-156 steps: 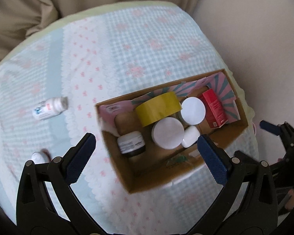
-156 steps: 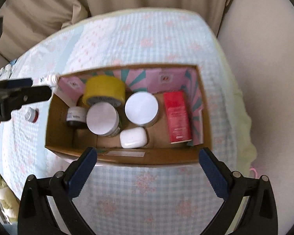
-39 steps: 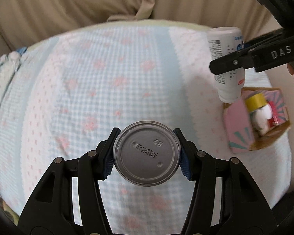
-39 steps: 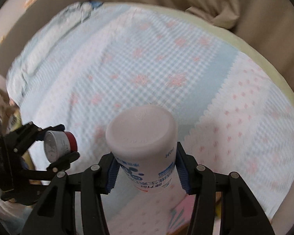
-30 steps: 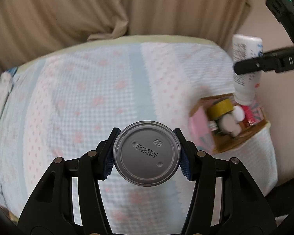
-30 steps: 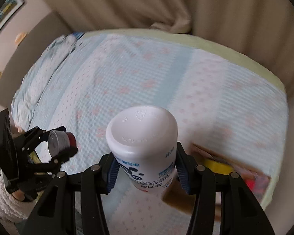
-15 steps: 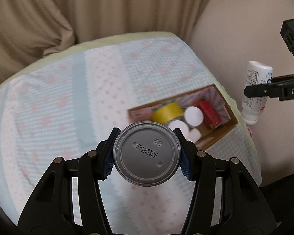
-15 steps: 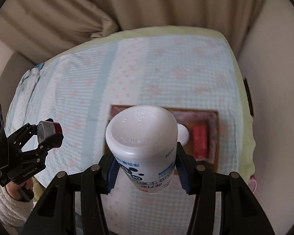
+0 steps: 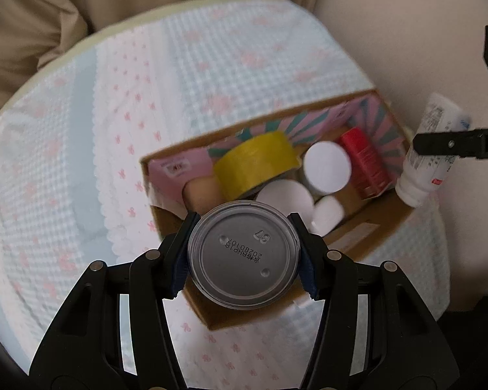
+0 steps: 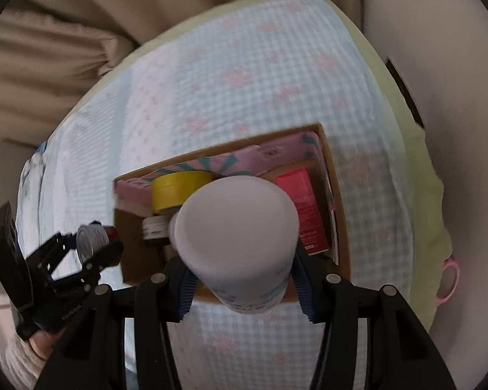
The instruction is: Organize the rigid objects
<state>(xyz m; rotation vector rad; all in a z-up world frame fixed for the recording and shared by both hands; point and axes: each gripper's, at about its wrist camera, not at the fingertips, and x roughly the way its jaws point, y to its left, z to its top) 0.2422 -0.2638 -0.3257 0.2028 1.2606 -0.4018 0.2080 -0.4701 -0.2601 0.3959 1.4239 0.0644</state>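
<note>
At the bottom centre of the left wrist view, the left tongs point(image 9: 244, 260) pinch a small round can point(image 9: 244, 256), its stamped grey base facing the camera, over the near left end of the cardboard box point(image 9: 358, 237). In the right wrist view the right tongs point(image 10: 240, 287) grip a white bottle point(image 10: 236, 224) at lower centre, held above the box's middle.

Beyond them the box sits on a bed covered by a checked blue spread point(image 9: 211, 65). It already holds a yellow tape roll point(image 9: 255, 159), two white-lidded jars point(image 9: 327, 167), a red carton point(image 9: 362, 159) and a small white case point(image 9: 325, 213). By my reading the sorting is nearly done: these two held items are the last visible ones, and they only need lowering and releasing into the box.

The left view shows the bottle's label and neck from the side at right frame edge. The right view alone shows a dark labelled jar point(image 10: 154, 227) in the box, the can's red band at left, and a pink ring point(image 10: 450, 279) at the bed's far right edge.
</note>
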